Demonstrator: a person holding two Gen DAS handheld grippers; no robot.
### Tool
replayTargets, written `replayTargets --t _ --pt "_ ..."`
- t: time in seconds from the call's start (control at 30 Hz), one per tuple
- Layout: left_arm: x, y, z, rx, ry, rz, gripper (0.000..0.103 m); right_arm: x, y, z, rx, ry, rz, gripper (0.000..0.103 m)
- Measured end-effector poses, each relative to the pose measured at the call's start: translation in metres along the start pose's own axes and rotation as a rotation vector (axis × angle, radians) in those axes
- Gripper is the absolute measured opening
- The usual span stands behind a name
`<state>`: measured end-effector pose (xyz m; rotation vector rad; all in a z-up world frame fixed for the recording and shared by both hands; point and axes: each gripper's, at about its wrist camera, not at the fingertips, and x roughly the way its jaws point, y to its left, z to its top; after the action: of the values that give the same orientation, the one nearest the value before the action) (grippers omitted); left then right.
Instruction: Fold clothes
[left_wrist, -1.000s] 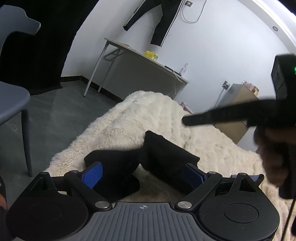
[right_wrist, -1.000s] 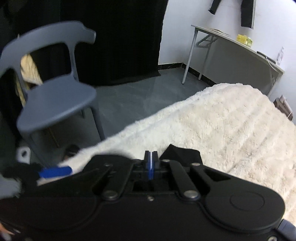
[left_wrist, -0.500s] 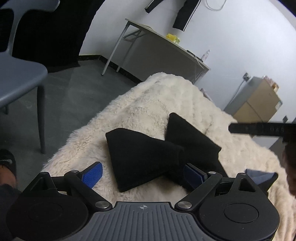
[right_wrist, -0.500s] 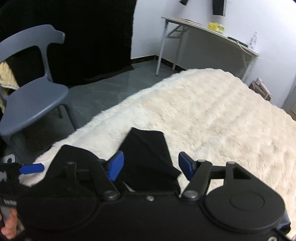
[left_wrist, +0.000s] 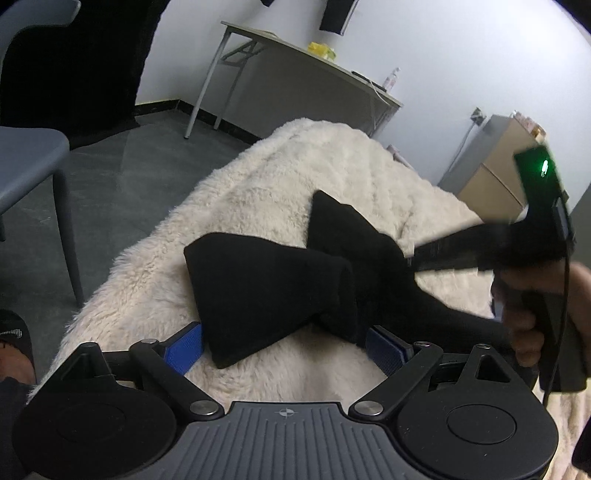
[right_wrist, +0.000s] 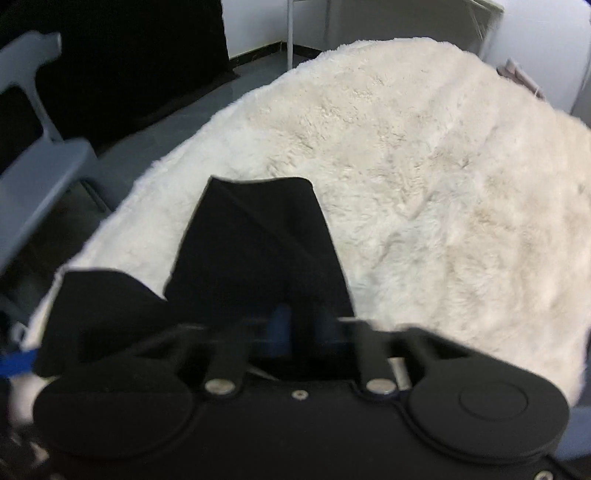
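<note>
Two lobes of black garment (left_wrist: 273, 288) near fleece blanket's (left_wrist: 332, 173) front edge; L gripper (left_wrist: 286, 345) wide, unloaded; R gripper (right_wrist: 297, 328) blurred, grip unclear—likely regrasping.

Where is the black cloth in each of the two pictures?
Left wrist: the black cloth lies in the middle, just ahead of the open left gripper.
Right wrist: the cloth is lower left of centre, reaching down to the right gripper.
Shared landmark: the fluffy white blanket under it.
</note>
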<state>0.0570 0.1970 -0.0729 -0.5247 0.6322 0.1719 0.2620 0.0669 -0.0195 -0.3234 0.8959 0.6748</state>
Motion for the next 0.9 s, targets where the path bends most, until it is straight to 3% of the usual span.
replayTargets --t 0.03,0.07,0.13,0.17,0.33,0.43,0.53,0.63,0.7,0.9 --pt "0.000 -0.001 0.000 0.010 0.002 -0.003 0.050 -0.012 0.007 0.007 -0.009 -0.044 -0.002 0.008" --pt "0.000 -0.003 0.000 0.018 0.002 -0.005 0.042 -0.017 0.010 0.009 -0.015 -0.061 -0.003 0.003" --pt "0.000 -0.005 0.001 0.034 -0.005 -0.009 0.017 -0.046 0.025 0.026 -0.031 -0.165 0.022 0.003" --pt "-0.001 -0.006 0.001 0.041 -0.012 -0.011 0.014 -0.053 0.029 0.031 -0.028 -0.189 0.035 0.003" --pt "-0.010 -0.005 0.003 0.038 -0.073 -0.009 0.010 -0.111 0.065 0.068 -0.027 -0.400 0.142 0.003" --pt "-0.017 0.004 0.005 -0.018 -0.109 -0.004 0.010 -0.124 0.088 0.081 -0.048 -0.457 0.192 0.003" --pt "-0.022 0.015 0.008 -0.082 -0.139 0.005 0.010 -0.106 0.111 0.087 -0.116 -0.381 0.205 0.006" --pt "-0.026 0.020 0.010 -0.117 -0.155 0.018 0.009 -0.077 0.126 0.084 -0.172 -0.222 0.242 0.035" --pt "-0.028 0.025 0.011 -0.150 -0.167 0.030 0.009 -0.073 0.131 0.071 -0.211 -0.215 0.208 0.057" --pt "-0.034 0.046 0.012 -0.276 -0.207 0.080 0.009 -0.092 0.110 0.030 -0.279 -0.257 0.131 0.066"
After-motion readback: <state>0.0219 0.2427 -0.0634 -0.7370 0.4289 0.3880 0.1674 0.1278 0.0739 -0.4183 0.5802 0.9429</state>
